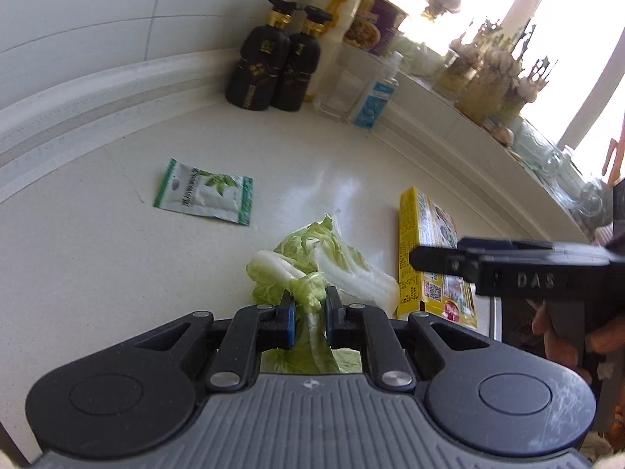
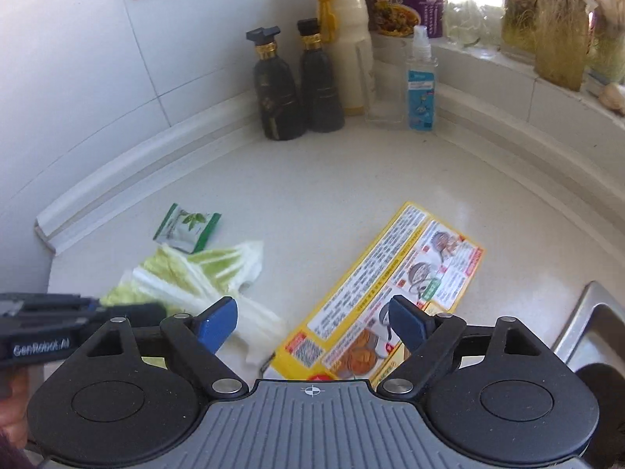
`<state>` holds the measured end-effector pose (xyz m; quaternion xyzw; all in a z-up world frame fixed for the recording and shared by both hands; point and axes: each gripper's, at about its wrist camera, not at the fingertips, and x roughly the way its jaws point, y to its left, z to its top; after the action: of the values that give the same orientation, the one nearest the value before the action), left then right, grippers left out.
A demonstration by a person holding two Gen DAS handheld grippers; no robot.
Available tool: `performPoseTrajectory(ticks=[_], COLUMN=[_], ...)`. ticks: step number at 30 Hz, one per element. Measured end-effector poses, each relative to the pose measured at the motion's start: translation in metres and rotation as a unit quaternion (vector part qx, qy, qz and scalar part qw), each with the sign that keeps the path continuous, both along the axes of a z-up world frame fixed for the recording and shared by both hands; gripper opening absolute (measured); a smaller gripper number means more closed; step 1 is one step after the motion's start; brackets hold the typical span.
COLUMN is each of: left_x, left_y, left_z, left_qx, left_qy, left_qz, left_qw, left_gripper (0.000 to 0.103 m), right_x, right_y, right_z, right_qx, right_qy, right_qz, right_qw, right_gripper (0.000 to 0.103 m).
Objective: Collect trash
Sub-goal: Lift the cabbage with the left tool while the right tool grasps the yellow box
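Cabbage leaves (image 1: 324,258) lie on the white countertop (image 1: 97,254), and the left gripper (image 1: 308,308) has its blue pads pinched on a bunched stalk at their near end. The right gripper (image 2: 312,322) hangs with jaws spread wide above the flattened yellow box (image 2: 390,297), gripping nothing. The green sachet (image 1: 205,193) lies apart, nearer the wall. To lift the leaves well, I judge the pinch should stay on the firm white rib rather than the frilly edge, which may tear; raise slowly so loose leaves trail along. For the box, close on one long edge, since it lies flat
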<state>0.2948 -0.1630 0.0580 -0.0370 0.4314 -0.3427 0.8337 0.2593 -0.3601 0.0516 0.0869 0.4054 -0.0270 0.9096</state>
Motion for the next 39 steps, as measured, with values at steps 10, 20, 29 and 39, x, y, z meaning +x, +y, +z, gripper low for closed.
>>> performPoseTrajectory(ticks=[10,20,29,39], left_x=[-0.014,-0.028,-0.048,-0.052], left_y=[0.006,0.031,0.054,0.053], left_z=[0.003,0.017,0.039,0.038], left_qx=[0.004,0.001,0.006,0.01], left_qy=[-0.012,-0.033,-0.064,-0.063], left_qz=[0.003,0.046,0.069,0.07], left_qw=[0.9999,0.9984,0.9955,0.9955], left_gripper=[0.012,0.012,0.012,0.012], right_x=[0.006,-0.003,-0.013,-0.005], right_y=[0.002,0.007,-0.006,-0.005], right_z=[-0.025,-0.022,-0.011,-0.04], right_qx=[-0.069,-0.111,-0.056,-0.108], right_qy=[0.047,0.004,-0.013,0.028], right_qz=[-0.065,-0.073,-0.062,-0.088], right_qw=[0.994,0.991,0.996,0.99], right_gripper=[0.09,0.032,0.095,0.096])
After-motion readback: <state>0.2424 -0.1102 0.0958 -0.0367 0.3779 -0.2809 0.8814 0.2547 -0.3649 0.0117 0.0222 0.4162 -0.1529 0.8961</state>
